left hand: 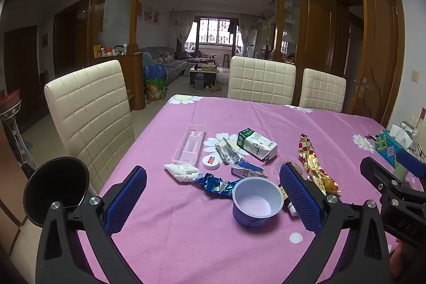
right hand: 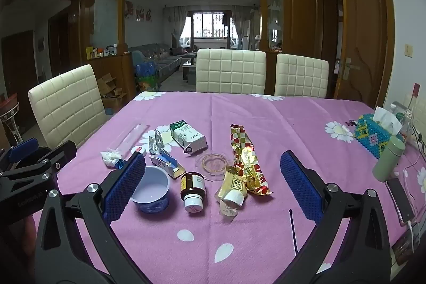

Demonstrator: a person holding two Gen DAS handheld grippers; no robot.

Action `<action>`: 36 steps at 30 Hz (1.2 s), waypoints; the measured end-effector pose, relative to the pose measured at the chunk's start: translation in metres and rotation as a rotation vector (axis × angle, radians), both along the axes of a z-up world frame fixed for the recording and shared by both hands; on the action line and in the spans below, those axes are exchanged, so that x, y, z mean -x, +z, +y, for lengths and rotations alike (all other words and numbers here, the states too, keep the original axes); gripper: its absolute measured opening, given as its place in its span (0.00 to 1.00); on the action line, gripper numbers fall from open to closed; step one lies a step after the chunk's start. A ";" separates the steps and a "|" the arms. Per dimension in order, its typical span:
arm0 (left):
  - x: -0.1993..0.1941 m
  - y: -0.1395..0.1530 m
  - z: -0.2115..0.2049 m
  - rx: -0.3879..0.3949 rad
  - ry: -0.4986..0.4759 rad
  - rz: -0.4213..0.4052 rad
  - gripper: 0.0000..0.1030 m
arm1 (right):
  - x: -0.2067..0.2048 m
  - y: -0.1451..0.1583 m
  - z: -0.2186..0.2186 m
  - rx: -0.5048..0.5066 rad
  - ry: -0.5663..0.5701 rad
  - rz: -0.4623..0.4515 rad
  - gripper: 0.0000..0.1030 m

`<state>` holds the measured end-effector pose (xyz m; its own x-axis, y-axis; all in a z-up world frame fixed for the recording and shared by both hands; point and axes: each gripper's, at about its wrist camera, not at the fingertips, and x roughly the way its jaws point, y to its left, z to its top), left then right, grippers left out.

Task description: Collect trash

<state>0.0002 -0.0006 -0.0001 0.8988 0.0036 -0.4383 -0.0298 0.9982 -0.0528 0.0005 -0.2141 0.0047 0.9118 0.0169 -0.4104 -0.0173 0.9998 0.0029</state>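
Note:
Trash lies on the pink tablecloth [left hand: 186,230]: a blue plastic cup [left hand: 257,201] [right hand: 151,189], a green-white milk carton [left hand: 257,144] [right hand: 187,137], a red-gold wrapper [left hand: 314,164] [right hand: 247,159], a crumpled tissue [left hand: 181,172], a blue foil wrapper [left hand: 215,184], a brown pill bottle [right hand: 193,192], a gold sachet [right hand: 233,186]. My left gripper [left hand: 213,201] is open, low over the table just before the cup. My right gripper [right hand: 213,186] is open, with the bottle and sachet ahead between its fingers. A black bin [left hand: 56,190] stands at the left.
Cream chairs [left hand: 90,119] [right hand: 230,73] surround the table. A beaded tissue box [right hand: 375,135], a green flask [right hand: 388,163] and a phone with cable [right hand: 400,198] sit at the right edge. A clear tray [left hand: 189,147] and glass ashtray [right hand: 213,164] lie among the trash.

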 end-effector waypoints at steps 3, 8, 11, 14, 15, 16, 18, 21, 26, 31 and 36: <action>0.000 0.000 -0.001 -0.001 0.000 0.000 0.95 | 0.000 0.000 0.000 -0.002 0.000 0.003 0.97; 0.000 0.000 -0.007 -0.004 -0.002 0.001 0.95 | 0.000 -0.001 0.000 -0.003 0.001 0.004 0.97; 0.000 0.000 0.000 0.011 -0.001 0.000 0.95 | 0.000 -0.001 0.000 -0.004 0.001 0.004 0.97; 0.000 0.000 0.001 0.013 -0.002 0.002 0.95 | -0.001 -0.001 0.000 -0.002 -0.001 0.007 0.97; 0.000 0.000 0.001 0.013 -0.001 0.002 0.95 | 0.000 -0.001 0.000 -0.003 -0.001 0.006 0.97; 0.000 0.000 0.001 0.013 -0.001 0.002 0.95 | 0.000 -0.001 0.000 -0.003 -0.001 0.006 0.97; 0.000 0.000 0.001 0.012 0.000 0.002 0.95 | -0.001 -0.001 0.000 -0.002 0.000 0.007 0.97; 0.000 0.000 0.000 0.009 0.003 0.000 0.95 | 0.000 -0.001 0.000 -0.003 -0.001 0.007 0.97; 0.001 -0.005 -0.003 0.010 0.003 -0.001 0.95 | -0.001 -0.002 0.001 -0.004 0.000 0.008 0.97; 0.001 -0.005 -0.003 0.010 0.004 0.001 0.95 | -0.001 -0.001 0.000 -0.002 -0.001 0.008 0.97; 0.000 -0.004 -0.002 0.009 0.005 0.001 0.95 | -0.001 -0.002 0.000 0.001 -0.002 0.006 0.97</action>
